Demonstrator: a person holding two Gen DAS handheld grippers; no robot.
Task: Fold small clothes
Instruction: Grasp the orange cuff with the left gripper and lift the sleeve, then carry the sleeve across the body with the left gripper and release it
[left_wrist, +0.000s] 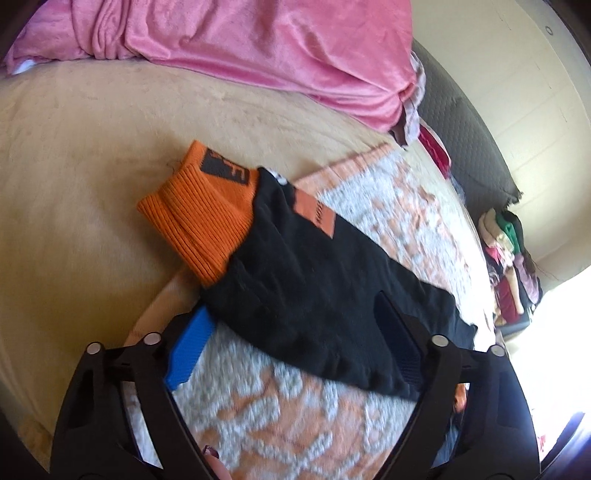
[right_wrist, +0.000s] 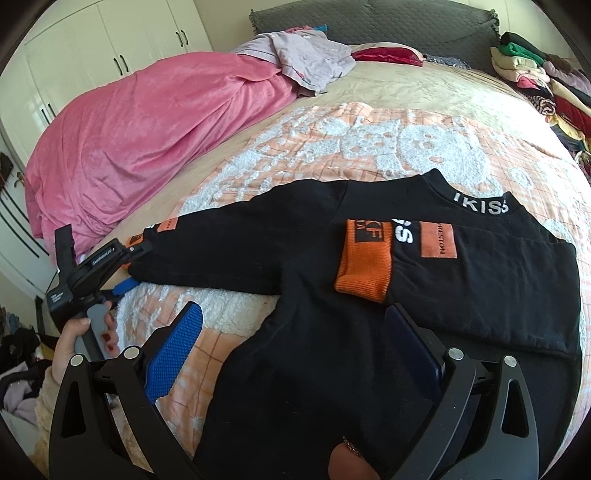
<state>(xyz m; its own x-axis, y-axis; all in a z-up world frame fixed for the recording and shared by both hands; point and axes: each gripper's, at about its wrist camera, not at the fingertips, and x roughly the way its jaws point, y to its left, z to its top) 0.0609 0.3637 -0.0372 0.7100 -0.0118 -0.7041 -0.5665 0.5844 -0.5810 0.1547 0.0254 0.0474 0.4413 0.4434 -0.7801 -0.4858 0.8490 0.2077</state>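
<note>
A small black sweatshirt (right_wrist: 303, 236) with orange cuffs lies flat on the patterned blanket (right_wrist: 369, 144). Its right sleeve is folded across the chest, orange cuff (right_wrist: 365, 266) near the middle. The left sleeve (left_wrist: 314, 266) stretches out sideways and ends in an orange cuff (left_wrist: 199, 221). My left gripper (left_wrist: 295, 343) straddles this sleeve, one blue pad (left_wrist: 188, 350) at each edge, with a wide gap and no visible squeeze. In the right wrist view the left gripper (right_wrist: 133, 267) sits by the sleeve's cuff end, held by a hand (right_wrist: 74, 332). My right gripper (right_wrist: 295, 350) hovers open over the shirt's lower body, holding nothing.
A crumpled pink blanket (right_wrist: 147, 129) fills the left of the bed, with a lilac garment (right_wrist: 306, 59) beyond it. Stacked clothes (right_wrist: 546, 81) stand at the far right by the grey headboard (right_wrist: 369, 22). White wardrobe doors (right_wrist: 110, 40) rise behind the bed.
</note>
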